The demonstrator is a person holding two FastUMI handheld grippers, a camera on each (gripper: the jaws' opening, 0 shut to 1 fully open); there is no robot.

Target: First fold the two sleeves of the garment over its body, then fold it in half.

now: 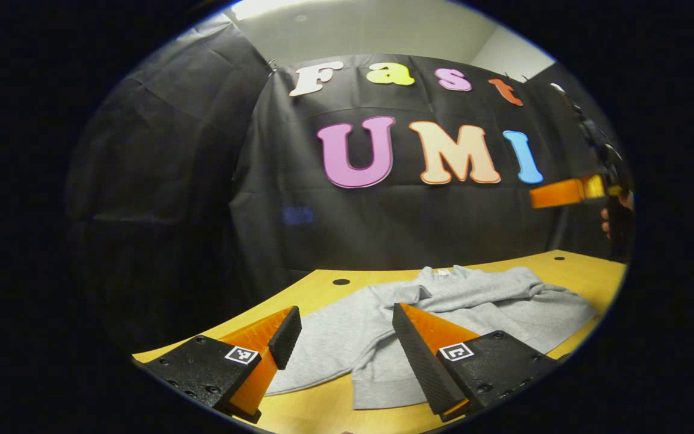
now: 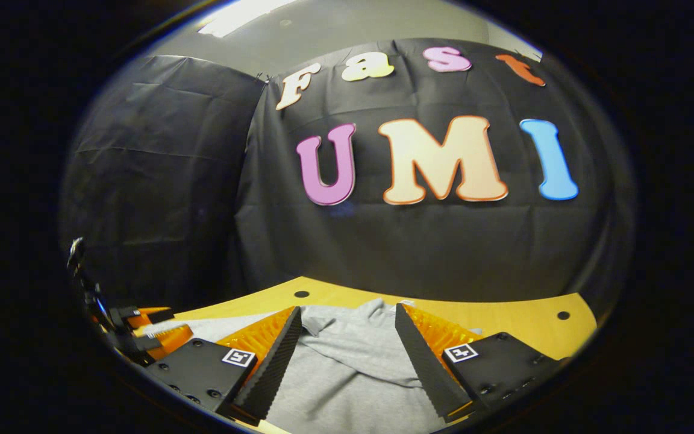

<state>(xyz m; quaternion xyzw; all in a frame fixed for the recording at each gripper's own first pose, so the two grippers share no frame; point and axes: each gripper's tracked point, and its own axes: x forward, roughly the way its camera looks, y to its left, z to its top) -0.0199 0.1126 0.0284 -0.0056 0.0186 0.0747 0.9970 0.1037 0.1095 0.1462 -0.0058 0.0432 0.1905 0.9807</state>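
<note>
Sweatshirt (image 1: 443, 319) — grey, spread on tabletop (image 1: 582, 274), sleeves not yet folded. Left tongs (image 1: 347, 337), right tongs (image 2: 347, 340) — both released, empty, poised above for a grasp.

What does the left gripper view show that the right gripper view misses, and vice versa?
Left gripper view: most of the grey garment spread out, from collar to near edge, and the right gripper raised at the right edge with a hand on it. Right gripper view: a closer look at the garment's middle, and the left gripper low at the left edge. Shared: the garment on the yellow table, the black cloth wall, and each camera's own gripper open.
</note>
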